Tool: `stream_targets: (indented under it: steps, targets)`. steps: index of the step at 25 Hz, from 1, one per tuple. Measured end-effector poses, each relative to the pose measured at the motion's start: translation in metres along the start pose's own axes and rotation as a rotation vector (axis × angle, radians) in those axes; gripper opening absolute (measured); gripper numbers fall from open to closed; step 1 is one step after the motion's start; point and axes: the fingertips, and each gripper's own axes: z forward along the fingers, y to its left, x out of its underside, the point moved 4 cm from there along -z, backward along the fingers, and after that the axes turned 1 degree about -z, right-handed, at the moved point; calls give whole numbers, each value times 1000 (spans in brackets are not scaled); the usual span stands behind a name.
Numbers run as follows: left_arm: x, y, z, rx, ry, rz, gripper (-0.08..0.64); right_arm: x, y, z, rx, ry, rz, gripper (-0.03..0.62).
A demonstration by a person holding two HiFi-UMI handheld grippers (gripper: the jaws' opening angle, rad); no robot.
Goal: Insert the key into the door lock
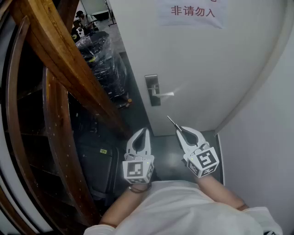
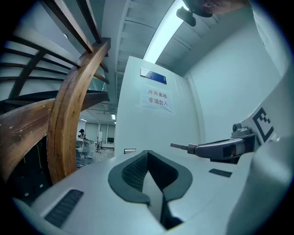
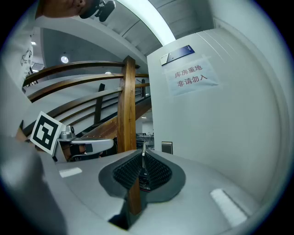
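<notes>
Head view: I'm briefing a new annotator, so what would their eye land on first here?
The white door fills the upper right, with a red-lettered paper sign at its top and a metal lock plate with lever handle at its left edge. Just below, the right gripper pinches a key pointing up toward it; a curved wooden stair rail sweeps down the left.

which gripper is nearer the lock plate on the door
Right, judged by its key. The right gripper is below and right of the lock plate, key tip aimed up at it; the left gripper, jaws shut and empty, sits directly below, farther off.
</notes>
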Motion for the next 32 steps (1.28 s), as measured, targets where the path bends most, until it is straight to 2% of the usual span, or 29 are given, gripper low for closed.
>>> stream_targets:
  steps: [11,17,27,32]
  targets:
    - [0,5,-2,-9,0,-29,6,-1,1,-1,-2,-5,10,21]
    - [2,15,1,-10,-1,-44,6,1,-1,5,2,-13,63,21]
    - [3,46,25,3,-8,-50,6,4,-2,39,13,4,56,21]
    - [6,75,51,39,-1,-52,8,8,-6,71,41,13,61,21]
